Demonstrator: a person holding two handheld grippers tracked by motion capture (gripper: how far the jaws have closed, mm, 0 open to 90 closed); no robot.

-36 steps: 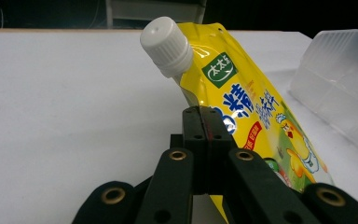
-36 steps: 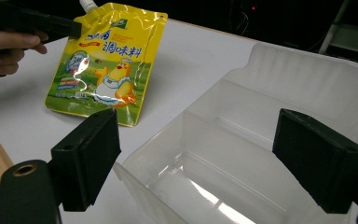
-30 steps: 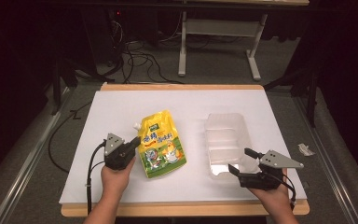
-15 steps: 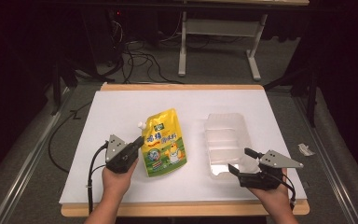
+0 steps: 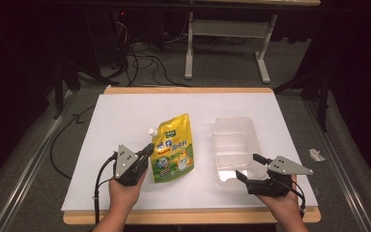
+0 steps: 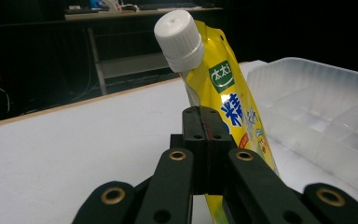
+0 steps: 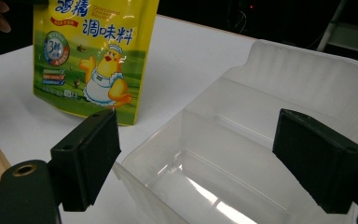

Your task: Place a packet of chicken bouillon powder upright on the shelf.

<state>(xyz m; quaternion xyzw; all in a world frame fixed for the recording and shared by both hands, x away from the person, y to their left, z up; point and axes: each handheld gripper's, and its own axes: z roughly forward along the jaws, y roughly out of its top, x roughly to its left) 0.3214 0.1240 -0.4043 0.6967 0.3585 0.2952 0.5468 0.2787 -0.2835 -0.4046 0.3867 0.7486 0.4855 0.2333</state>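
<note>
Yellow-and-green pouch (image 5: 174,149) with white cap (image 6: 179,39), clear tray (image 5: 235,145), white table (image 5: 125,116)

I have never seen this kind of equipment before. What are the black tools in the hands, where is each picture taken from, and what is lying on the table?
A person sits at a white table and holds a hand tool in each hand; there is no robot arm. Each tool is a gripper with two black jaws. The high view looks down from above the person. The other two pictures come from small cameras riding on the grippers, looking along their jaws.

The left gripper is shut on the edge of a yellow seasoning pouch with a white screw cap, and holds it tilted up off the table. The right gripper is open, its jaws standing on either side of the near end of a clear plastic tray with compartments, which looks empty.
</note>
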